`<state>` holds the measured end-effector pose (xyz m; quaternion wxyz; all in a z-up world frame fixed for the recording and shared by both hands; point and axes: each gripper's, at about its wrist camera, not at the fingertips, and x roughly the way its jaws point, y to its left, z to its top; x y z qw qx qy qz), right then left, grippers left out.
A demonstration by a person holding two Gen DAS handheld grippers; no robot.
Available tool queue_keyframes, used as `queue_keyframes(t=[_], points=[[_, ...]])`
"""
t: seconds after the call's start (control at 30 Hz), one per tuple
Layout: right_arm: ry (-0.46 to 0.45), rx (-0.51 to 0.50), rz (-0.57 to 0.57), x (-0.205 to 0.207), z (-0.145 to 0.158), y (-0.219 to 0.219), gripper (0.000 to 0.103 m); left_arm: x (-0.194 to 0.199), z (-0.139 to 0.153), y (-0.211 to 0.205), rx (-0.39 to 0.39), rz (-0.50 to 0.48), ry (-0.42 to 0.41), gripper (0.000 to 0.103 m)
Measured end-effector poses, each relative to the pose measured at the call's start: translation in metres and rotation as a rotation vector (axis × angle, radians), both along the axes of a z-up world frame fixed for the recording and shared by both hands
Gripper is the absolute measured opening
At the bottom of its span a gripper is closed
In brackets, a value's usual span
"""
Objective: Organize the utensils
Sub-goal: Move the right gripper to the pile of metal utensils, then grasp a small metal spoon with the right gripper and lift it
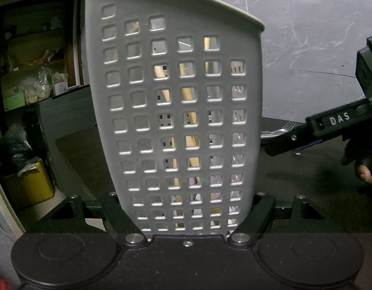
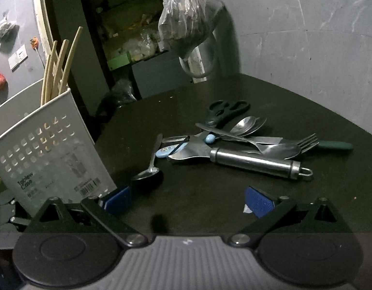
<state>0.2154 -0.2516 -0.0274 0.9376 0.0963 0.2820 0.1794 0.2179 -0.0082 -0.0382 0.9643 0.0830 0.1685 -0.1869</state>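
Here the dark table point(image 2: 210, 205) fills most of the right wrist view, set against a grey marbled wall point(image 2: 306, 48). Next in bulk is the grey perforated utensil holder point(image 1: 176, 120), standing upright at the table's left side and filling the middle of the left wrist view; the left gripper point(image 1: 186, 217) is clamped on its lower part, one finger against each side wall, and pale wooden chopsticks point(image 2: 60, 65) rise out of its top and show through the square holes. A label with a barcode sits on the holder's side wall in the right wrist view. A clear plastic bag point(image 2: 186, 17) hangs above the far edge of the table. The right gripper point(image 2: 186, 200) hovers low over the table with its blue-padded fingers point(image 2: 258, 203) spread wide and nothing between them — the left pad sits just beside the holder's base. Ahead of it lies the loose pile of utensils: a tool with a thick steel handle point(image 2: 256, 163) in front, black-handled scissors point(image 2: 224, 111) at the back, spoons point(image 2: 246, 125) and a fork point(image 2: 306, 141) crossed over one another, and a green-handled piece point(image 2: 335, 145) at the right. Smallest — a single teaspoon point(image 2: 149, 166) lies apart from the pile, bowl toward the gripper, near the left pad.
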Motion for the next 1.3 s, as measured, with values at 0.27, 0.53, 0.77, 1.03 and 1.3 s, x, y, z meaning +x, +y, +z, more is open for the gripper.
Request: queue_keyframes(t=[0.27,0.53,0.77,1.03,1.3], points=[[0.028,0.025,-0.019,0.021,0.013,0.017,0.101,0.000,-0.001,0.002,-0.009,0.002,0.003,0.077],[0.131,0.120,0.054,0.040,0.007,0.028,0.067,0.000,0.000,0.000,-0.005,0.005,0.004,0.077],[0.156,0.156,0.045,0.047,0.002,0.029,0.042,0.001,0.001,-0.001,-0.003,0.006,0.003,0.077],[0.154,0.102,0.051,0.046,0.001,0.033,0.014,0.000,0.001,-0.001,-0.003,0.006,0.003,0.077],[0.108,-0.038,0.057,0.030,0.006,0.025,0.008,0.000,0.001,-0.001,-0.004,0.005,0.003,0.078]])
